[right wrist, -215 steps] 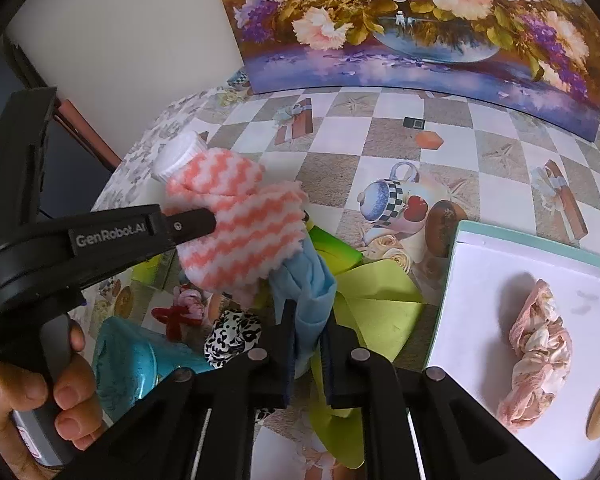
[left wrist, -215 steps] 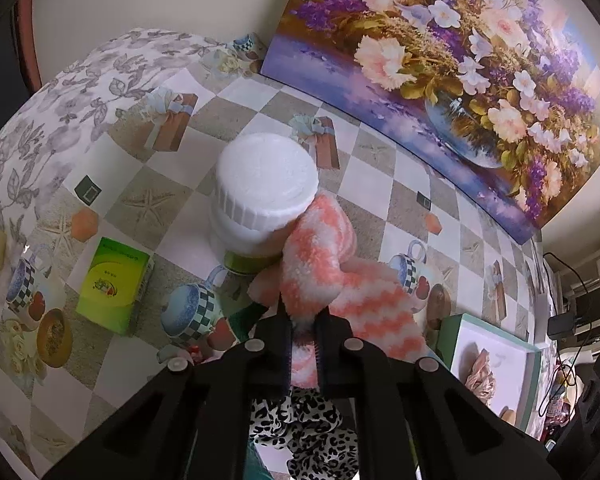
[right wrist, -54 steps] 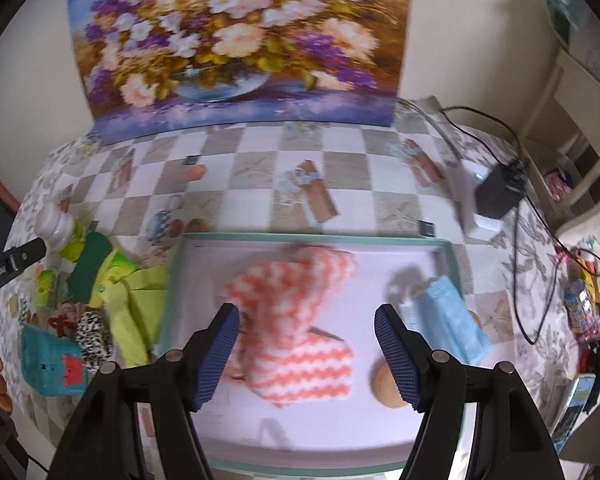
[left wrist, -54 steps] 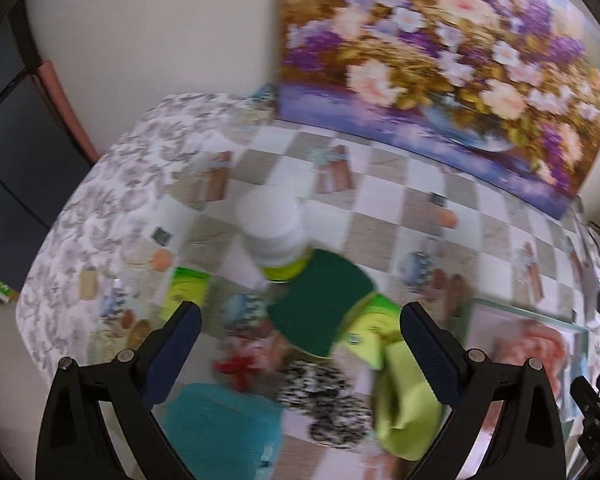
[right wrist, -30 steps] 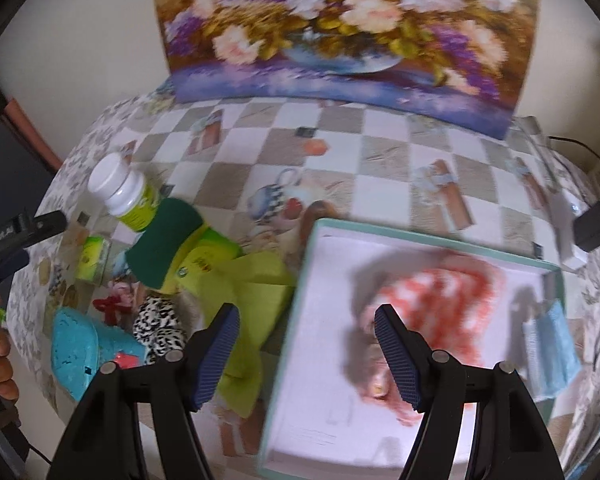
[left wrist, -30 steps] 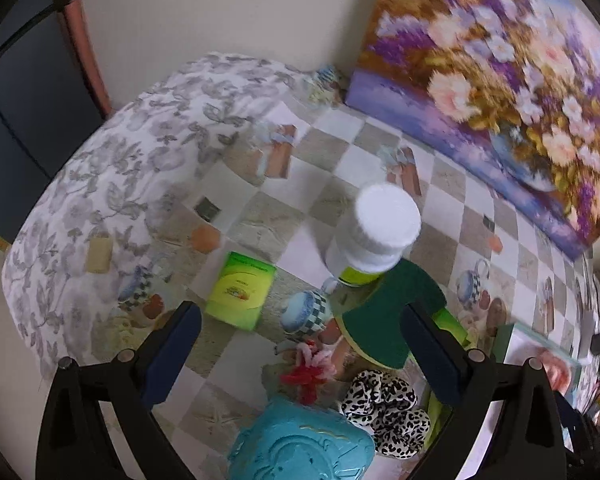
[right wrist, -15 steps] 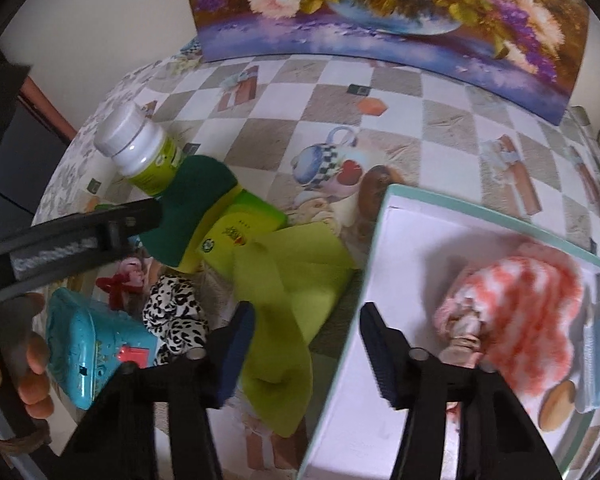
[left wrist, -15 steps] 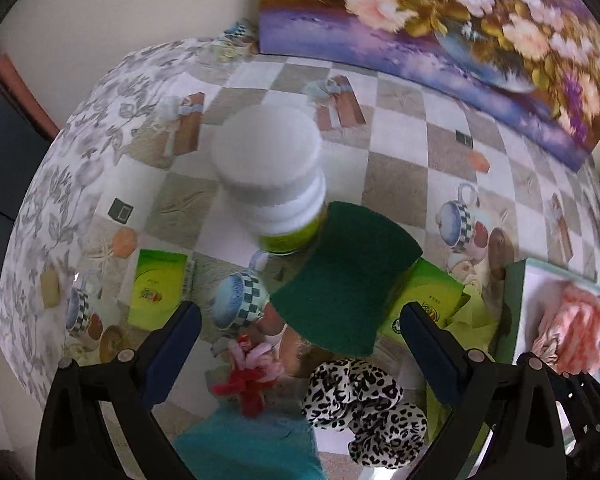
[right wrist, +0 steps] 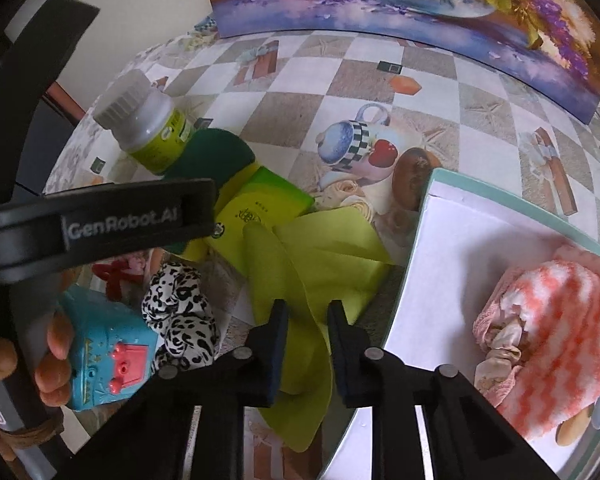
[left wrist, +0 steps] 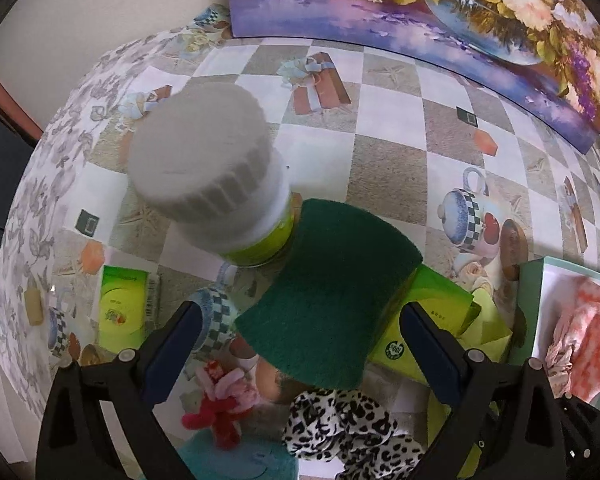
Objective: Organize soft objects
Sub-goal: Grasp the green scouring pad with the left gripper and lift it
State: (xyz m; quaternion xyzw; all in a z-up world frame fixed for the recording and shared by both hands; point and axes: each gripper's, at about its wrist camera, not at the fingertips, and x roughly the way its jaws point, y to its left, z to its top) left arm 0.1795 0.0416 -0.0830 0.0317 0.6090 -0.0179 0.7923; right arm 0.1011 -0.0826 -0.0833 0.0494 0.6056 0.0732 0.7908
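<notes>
Closing on the lime-green cloth (right wrist: pixel 300 268): right gripper (right wrist: pixel 307 316) at lower centre of the right wrist view, jaws narrowing with a fold of the cloth between them. Can't tell whether the pads are pressing on it yet; a slim gap shows on both sides.

Left gripper (left wrist: pixel 300 328) stands wide open in the left wrist view, fingers at lower left and lower right, nothing gripped. Dark green scouring pad (left wrist: pixel 332 300) sits between them in frame centre, leaning against the white-capped bottle (left wrist: pixel 208 176) at upper left and overlapping a green box (left wrist: pixel 432 320) to its right. From the right wrist view the left gripper's arm crosses the left side, a person's fingers (right wrist: pixel 56 356) at lower left.

Below the pad: leopard-print scrunchie (left wrist: pixel 352 432) bottom centre, red-and-pink scrunchie (left wrist: pixel 224 396) just left of it, teal plastic toy (right wrist: pixel 104 352) at the bottom edge. Small green box (left wrist: pixel 124 304) lies apart at mid left.

Tray (right wrist: pixel 456 184), teal rim and white floor, on the right side of the right wrist view. Inside it: orange-and-white zigzag towel (right wrist: pixel 556 328) on top of a pale pink scrunchie (right wrist: pixel 496 340), light blue cloth only a sliver at the right edge. Lime-green cloth lies just left of the tray rim on the checkered tablecloth (right wrist: pixel 292 120).
</notes>
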